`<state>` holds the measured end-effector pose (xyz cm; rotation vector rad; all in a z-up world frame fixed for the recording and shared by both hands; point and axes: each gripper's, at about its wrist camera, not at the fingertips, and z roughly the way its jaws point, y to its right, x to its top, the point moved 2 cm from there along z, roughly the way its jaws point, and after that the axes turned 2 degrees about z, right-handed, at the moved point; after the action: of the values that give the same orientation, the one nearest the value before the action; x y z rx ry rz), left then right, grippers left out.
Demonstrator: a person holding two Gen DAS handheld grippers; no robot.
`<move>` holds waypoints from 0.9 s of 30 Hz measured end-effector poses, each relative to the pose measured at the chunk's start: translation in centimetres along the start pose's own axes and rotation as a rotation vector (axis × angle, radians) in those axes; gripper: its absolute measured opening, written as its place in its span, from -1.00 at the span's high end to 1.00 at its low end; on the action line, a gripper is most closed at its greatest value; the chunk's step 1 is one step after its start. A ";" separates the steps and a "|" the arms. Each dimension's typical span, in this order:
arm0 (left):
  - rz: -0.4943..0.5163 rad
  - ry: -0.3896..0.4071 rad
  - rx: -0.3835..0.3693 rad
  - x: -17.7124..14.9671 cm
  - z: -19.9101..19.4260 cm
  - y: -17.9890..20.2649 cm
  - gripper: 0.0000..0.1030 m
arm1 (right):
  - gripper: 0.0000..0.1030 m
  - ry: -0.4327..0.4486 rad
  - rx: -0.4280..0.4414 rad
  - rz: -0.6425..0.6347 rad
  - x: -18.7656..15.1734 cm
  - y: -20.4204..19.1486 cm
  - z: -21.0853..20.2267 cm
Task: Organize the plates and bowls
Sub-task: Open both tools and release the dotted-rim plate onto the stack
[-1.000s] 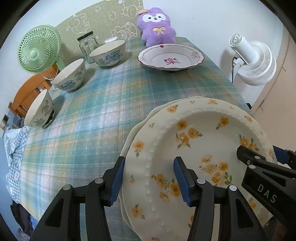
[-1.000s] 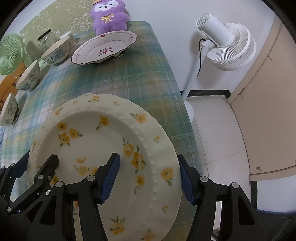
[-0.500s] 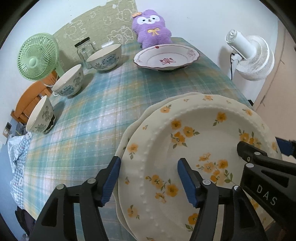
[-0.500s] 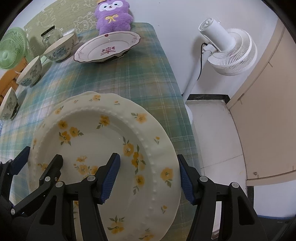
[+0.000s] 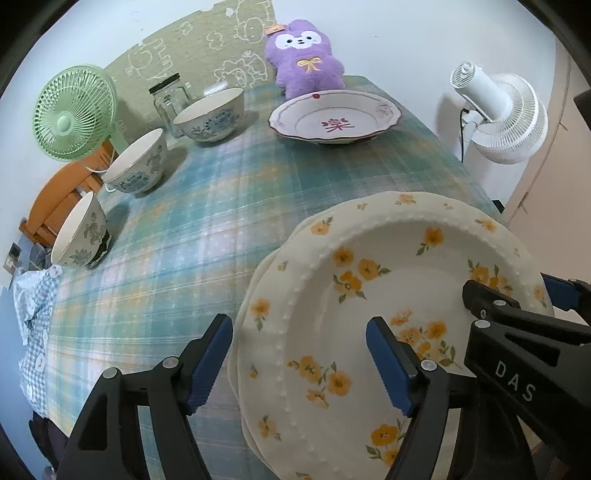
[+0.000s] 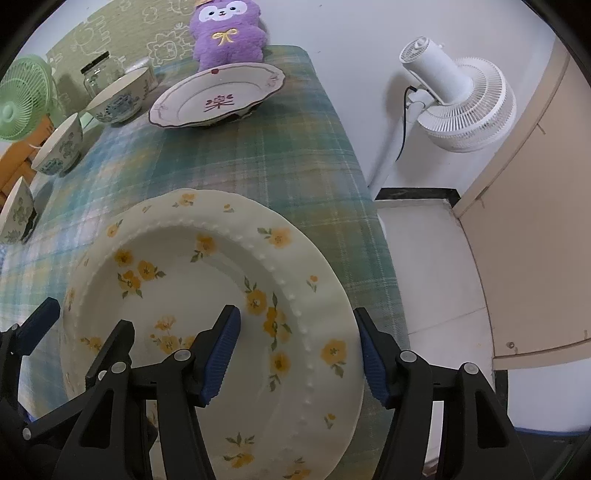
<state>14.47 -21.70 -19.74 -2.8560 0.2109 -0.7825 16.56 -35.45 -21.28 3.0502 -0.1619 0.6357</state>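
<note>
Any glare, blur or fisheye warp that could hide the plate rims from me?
Left wrist view: sharp, soft even light, mild sheen on the tablecloth, yellow-flower plate rims clear, edges bowed by fisheye. Right wrist view: also sharp, no glare on the plate, white fan and door curved.

Past my table (image 5: 229,206) with its green plaid cloth I see a white wall (image 5: 399,33), a white fan (image 6: 458,99) on the pale floor (image 6: 436,266), a green fan (image 5: 74,110) and a wooden chair (image 5: 55,199).
</note>
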 end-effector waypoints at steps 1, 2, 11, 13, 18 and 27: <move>-0.005 -0.006 0.001 0.0 0.1 -0.2 -0.49 | -0.35 -0.004 -0.002 -0.002 0.0 -0.1 0.1; -0.010 -0.011 0.000 0.0 0.2 -0.3 -0.49 | -0.38 -0.005 -0.004 -0.001 0.0 -0.1 0.1; -0.047 -0.037 -0.045 0.0 0.0 -1.4 -0.49 | -0.44 0.000 -0.008 -0.027 0.5 -0.4 -0.6; -0.063 -0.031 -0.064 0.3 -0.6 -1.8 -0.50 | -0.44 0.018 -0.004 -0.034 0.7 -0.5 -1.3; -0.100 -0.008 -0.107 1.1 -2.3 -3.0 -0.51 | -0.44 0.058 0.011 -0.037 1.6 -0.9 -3.7; -0.100 0.041 -0.130 2.7 -6.0 -5.5 -0.51 | -0.44 0.153 0.019 -0.063 2.6 -2.8 -9.2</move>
<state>14.20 -17.65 -12.20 -2.9946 0.1292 -0.8778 15.56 -32.56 -11.83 2.9946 -0.0573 0.8661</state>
